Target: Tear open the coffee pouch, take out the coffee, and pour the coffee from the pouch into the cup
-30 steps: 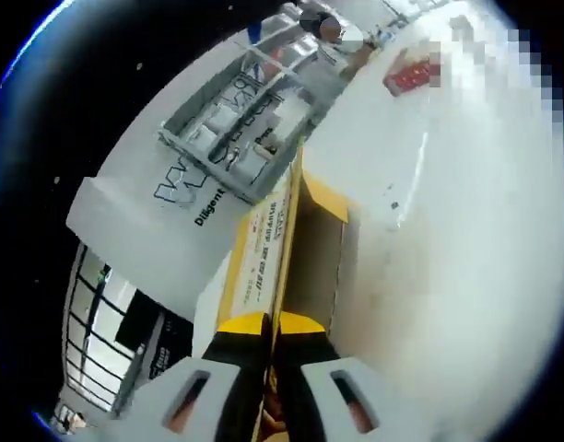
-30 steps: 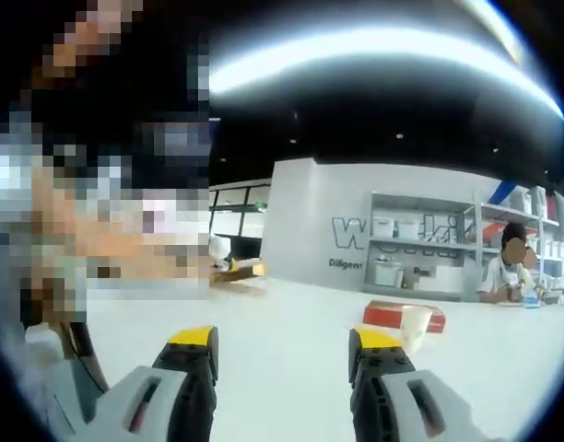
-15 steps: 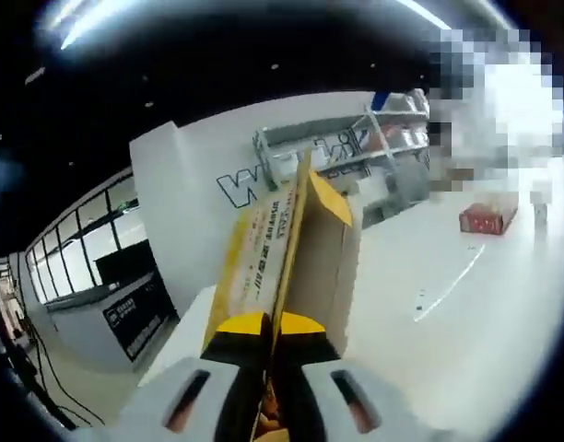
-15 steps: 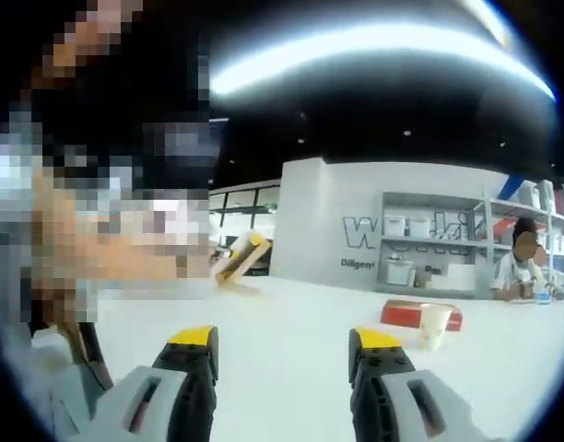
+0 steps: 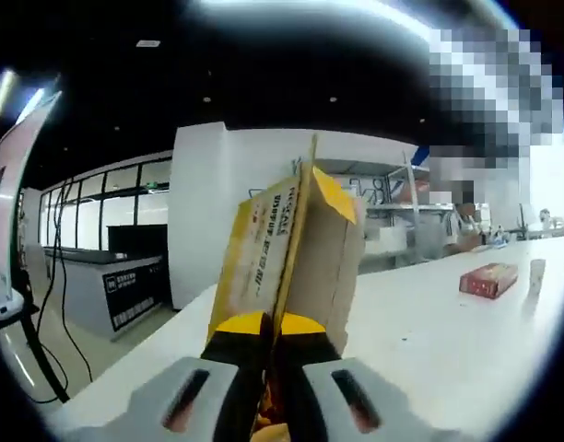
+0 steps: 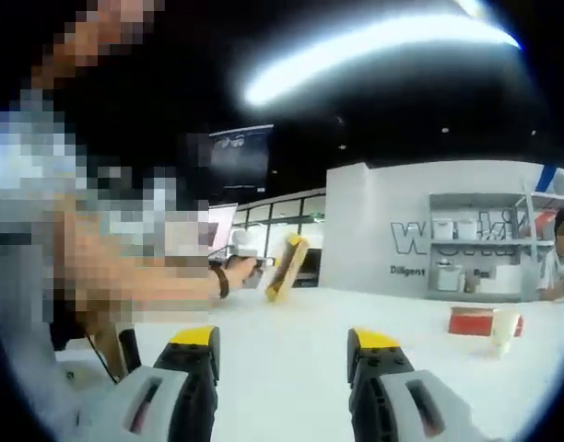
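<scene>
The left gripper [image 5: 268, 336] is clamped on the yellow coffee pouch [image 5: 291, 249], which is held upright above the white table [image 5: 429, 331]. The right gripper [image 6: 282, 354] is spread wide, nothing gripped. Looks like the tear hasn't been made yet, so the pouch top probably needs to be pinched next. The cup [image 6: 503, 331] is seen far off beside a red box [image 6: 471, 320]; whether the pouch is sealed can't be made out.
</scene>
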Tool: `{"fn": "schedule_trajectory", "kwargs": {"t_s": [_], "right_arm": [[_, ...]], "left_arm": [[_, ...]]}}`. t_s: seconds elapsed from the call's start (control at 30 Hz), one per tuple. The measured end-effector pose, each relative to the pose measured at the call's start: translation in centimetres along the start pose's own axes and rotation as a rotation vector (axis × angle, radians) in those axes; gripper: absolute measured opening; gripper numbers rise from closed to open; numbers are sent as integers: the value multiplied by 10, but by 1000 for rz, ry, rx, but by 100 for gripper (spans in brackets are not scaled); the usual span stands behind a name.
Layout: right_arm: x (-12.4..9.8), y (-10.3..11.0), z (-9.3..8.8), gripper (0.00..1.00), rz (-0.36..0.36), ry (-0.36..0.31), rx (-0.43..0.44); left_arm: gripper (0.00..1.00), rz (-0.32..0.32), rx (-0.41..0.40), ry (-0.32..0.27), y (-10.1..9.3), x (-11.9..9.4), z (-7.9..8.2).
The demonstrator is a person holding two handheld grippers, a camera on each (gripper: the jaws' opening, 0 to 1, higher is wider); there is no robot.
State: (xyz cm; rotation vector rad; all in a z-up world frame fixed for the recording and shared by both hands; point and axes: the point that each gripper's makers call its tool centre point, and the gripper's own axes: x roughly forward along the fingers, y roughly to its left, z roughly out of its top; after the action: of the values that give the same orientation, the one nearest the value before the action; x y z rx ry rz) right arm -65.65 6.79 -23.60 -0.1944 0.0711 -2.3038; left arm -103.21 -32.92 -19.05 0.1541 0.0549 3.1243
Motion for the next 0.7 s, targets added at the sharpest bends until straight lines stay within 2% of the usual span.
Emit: {"fn": "schedule_trajectory", "kwargs": {"t_s": [0.03, 0.1, 0.2, 0.37, 0.57, 0.7], "right_arm": [[8, 8, 0, 56, 21, 0, 3], [20, 21, -1, 56, 62, 10, -14], [39, 34, 6, 56, 106, 6, -36], [90, 44, 19, 53, 175, 15, -133], [174, 42, 16, 51, 213, 62, -190], [213, 39, 14, 39, 211, 69, -216]], "left_arm": [[5, 22, -37, -18, 6, -6, 1], [5, 27, -173, -25, 16, -16, -2], [5, 50, -267, 4, 29, -21, -12], [5, 11, -243, -2, 21, -25, -12], [5, -29, -246, 8, 12, -24, -12], [5, -41, -210, 6, 4, -27, -11]]}}
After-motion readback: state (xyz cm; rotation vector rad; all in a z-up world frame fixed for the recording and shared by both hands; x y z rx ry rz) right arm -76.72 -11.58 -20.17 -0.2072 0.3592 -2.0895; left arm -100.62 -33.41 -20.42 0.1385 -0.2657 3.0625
